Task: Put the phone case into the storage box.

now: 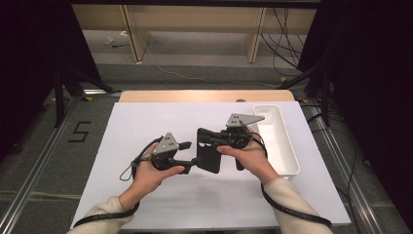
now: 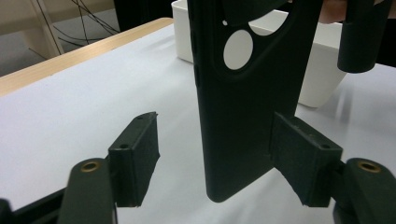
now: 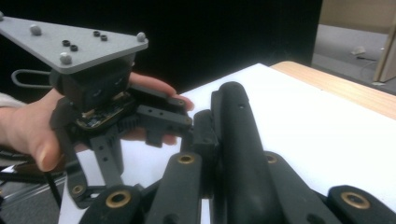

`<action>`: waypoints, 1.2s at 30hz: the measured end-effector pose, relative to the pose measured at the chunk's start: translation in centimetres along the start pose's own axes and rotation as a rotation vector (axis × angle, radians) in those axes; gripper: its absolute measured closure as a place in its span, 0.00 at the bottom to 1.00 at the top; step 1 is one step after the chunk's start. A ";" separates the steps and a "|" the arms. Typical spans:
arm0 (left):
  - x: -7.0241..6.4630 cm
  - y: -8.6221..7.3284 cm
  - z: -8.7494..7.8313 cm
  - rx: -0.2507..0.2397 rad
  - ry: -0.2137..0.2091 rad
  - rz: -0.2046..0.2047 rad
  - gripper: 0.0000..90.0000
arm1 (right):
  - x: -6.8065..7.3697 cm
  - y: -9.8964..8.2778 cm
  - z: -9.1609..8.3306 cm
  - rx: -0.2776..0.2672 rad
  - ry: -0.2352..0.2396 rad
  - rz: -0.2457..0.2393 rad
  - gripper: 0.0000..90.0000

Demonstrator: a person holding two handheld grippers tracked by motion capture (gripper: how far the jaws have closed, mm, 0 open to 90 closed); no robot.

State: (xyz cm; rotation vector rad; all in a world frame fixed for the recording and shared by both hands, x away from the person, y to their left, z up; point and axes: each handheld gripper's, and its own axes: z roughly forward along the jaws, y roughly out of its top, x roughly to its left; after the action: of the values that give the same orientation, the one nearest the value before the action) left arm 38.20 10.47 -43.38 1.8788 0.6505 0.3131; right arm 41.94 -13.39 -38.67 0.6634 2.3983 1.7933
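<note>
A black phone case (image 1: 208,155) with a round camera hole hangs upright over the white mat, its lower end just above the surface. My right gripper (image 1: 203,137) is shut on its upper part; in the right gripper view the case (image 3: 238,140) runs edge-on between the jaws. My left gripper (image 1: 195,163) comes in from the left, open, with the bottom of the case (image 2: 238,121) between its pads. The right pad (image 2: 299,154) lies against the case's edge, while the left pad (image 2: 135,154) stands clear of it.
A white oblong tray (image 1: 280,146) sits at the right of the white mat (image 1: 146,126), just behind the case. A wooden table edge (image 1: 204,95) runs along the far side. Dark stands and cables lie beyond the table.
</note>
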 end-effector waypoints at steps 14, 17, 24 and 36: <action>0.0 -0.2 0.3 0.014 -0.070 0.007 0.40 | 0.1 -0.2 0.1 0.033 0.093 -0.027 0.96; 0.0 -0.3 0.3 0.017 -0.078 0.009 0.43 | 0.1 -0.3 0.2 0.040 0.106 -0.028 0.96; 0.0 -0.7 0.7 0.046 -0.134 0.016 0.50 | 0.4 -0.2 0.3 0.043 0.134 -0.027 0.96; 0.0 -0.9 0.9 0.083 -0.220 0.037 0.72 | 0.3 -0.3 0.3 0.031 0.179 -0.027 0.96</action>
State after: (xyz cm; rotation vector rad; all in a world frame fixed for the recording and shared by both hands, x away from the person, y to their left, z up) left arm 38.40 10.07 -44.55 1.9720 0.4860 0.1016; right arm 41.65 -13.03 -38.98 0.4899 2.5383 1.8836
